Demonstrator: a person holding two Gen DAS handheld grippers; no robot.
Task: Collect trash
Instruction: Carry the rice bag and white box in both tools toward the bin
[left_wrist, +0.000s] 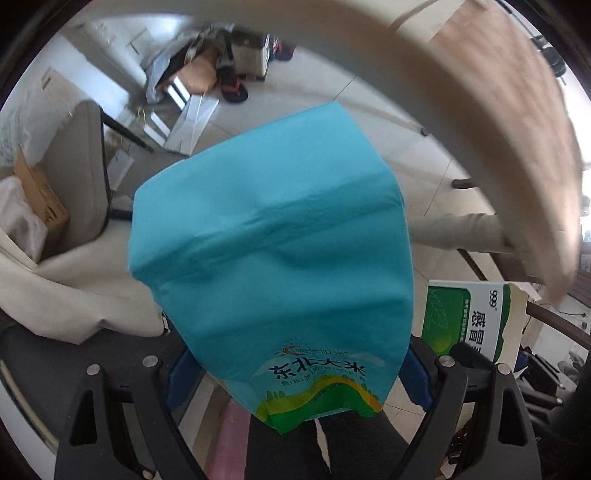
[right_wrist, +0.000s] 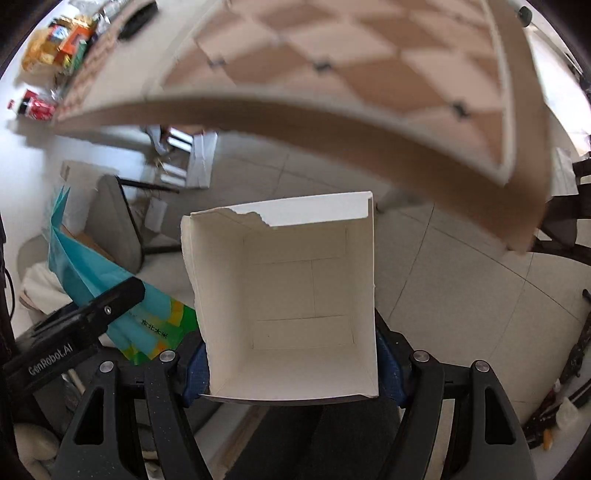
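The left gripper (left_wrist: 295, 373) holds a turquoise rice bag (left_wrist: 273, 251) by its printed end, its blue-padded fingers (left_wrist: 181, 376) pressed against either side; the bag hangs out in front of the camera, above the tiled floor (left_wrist: 369, 122) and off the near edge of the desk (left_wrist: 517, 122). Beside it, the right gripper (right_wrist: 291, 369) grips an opened white carton (right_wrist: 291, 295), fingers (right_wrist: 389, 363) closed on its two side walls, the mouth turned toward the camera so the bare interior shows; one flap is torn ragged along its top edge. From the left wrist view the carton's outside (left_wrist: 465, 317) is green and white with printed characters. From the right wrist view the rice bag (right_wrist: 110, 284) trails low at the left, with the left gripper (right_wrist: 88, 314) clamped over it. The checkered desk top (right_wrist: 351, 74) curves overhead, with snack packets (right_wrist: 59, 40) heaped toward its far left corner. A grey chair (left_wrist: 77, 170) stands on the floor beyond the bag.
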